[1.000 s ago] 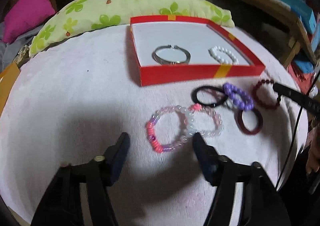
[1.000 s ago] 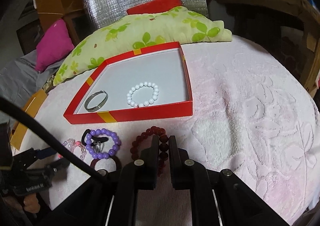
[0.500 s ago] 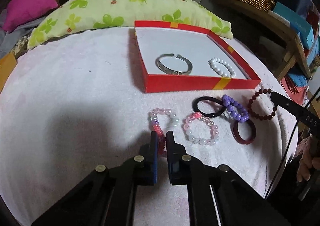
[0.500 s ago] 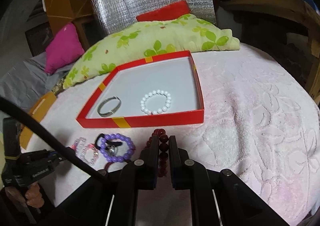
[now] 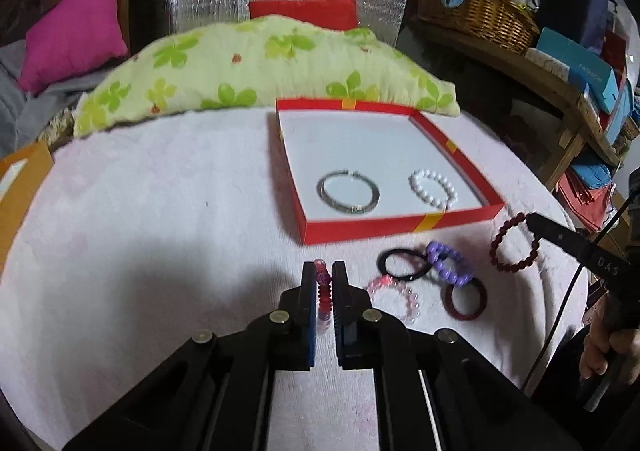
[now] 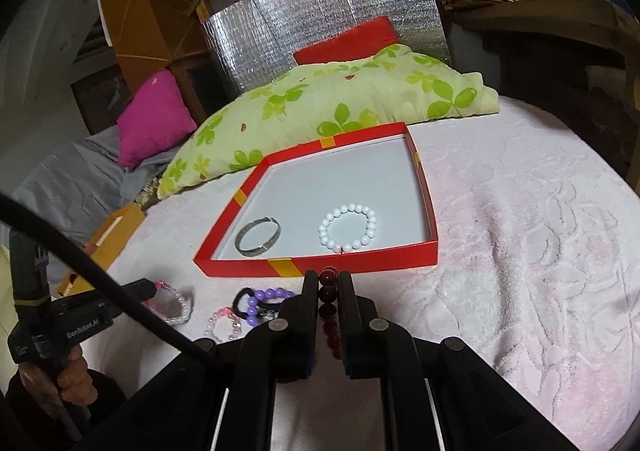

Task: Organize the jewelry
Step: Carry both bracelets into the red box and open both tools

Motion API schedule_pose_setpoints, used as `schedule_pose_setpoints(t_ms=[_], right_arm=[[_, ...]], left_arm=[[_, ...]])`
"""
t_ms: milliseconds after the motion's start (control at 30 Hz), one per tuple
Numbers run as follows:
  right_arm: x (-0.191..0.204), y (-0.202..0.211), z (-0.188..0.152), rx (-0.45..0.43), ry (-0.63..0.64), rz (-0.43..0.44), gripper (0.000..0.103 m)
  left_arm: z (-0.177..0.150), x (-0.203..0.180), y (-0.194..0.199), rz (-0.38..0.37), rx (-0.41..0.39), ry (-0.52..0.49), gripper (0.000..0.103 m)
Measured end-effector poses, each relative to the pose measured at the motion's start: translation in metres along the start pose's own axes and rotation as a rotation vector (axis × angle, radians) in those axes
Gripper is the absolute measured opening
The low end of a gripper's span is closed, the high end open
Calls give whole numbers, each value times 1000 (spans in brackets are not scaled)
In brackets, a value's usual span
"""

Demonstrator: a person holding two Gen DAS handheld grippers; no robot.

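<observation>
**Two bracelets in the box, two in your grip, four left on the cloth**

Your left gripper (image 5: 323,283) has its fingers pinched narrow on the pink bead bracelet (image 5: 323,293), which stands edge-on between the pads, in front of the red box (image 5: 400,225) and off its left corner. Your right gripper (image 6: 328,291) is clamped just as tightly on the dark red bead bracelet (image 6: 329,299); from the left camera you can see that loop (image 5: 514,243) hanging at the tip of the right tool, just off the box's right front corner.

Inside the box, the silver bangle (image 5: 349,192) and the white bead bracelet (image 5: 434,189) already lie side by side near the front wall, so that part looks done.

In front of the box, on the pink cloth (image 5: 160,231), four pieces wait: the black hair tie (image 5: 400,265), the purple bead bracelet (image 5: 450,263) overlapping it, the dark red ring (image 5: 466,299) just nearer you, and the pale pink bead bracelet (image 5: 394,293) beside your left fingers.

By my reckoning you are about a quarter through; both held pieces need to clear the front wall and go into the open white floor behind the two already there.
</observation>
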State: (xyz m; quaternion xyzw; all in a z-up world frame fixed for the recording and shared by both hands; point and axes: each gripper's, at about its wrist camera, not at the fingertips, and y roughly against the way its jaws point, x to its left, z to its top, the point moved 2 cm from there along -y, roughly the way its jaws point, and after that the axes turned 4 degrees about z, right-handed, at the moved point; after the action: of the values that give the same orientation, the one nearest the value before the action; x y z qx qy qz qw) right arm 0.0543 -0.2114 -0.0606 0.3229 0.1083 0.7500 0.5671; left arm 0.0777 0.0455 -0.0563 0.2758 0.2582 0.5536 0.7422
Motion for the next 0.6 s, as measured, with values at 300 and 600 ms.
schedule_pose_setpoints(t_ms=[300,600], right_arm=[[12,-6,40,-26,-7,87,10],[6,-81,111,39,-78,160,10]], left_arm=[[56,-22,3,-8,-40,-126,7],[124,-37,-71,-72,38,-132,7]])
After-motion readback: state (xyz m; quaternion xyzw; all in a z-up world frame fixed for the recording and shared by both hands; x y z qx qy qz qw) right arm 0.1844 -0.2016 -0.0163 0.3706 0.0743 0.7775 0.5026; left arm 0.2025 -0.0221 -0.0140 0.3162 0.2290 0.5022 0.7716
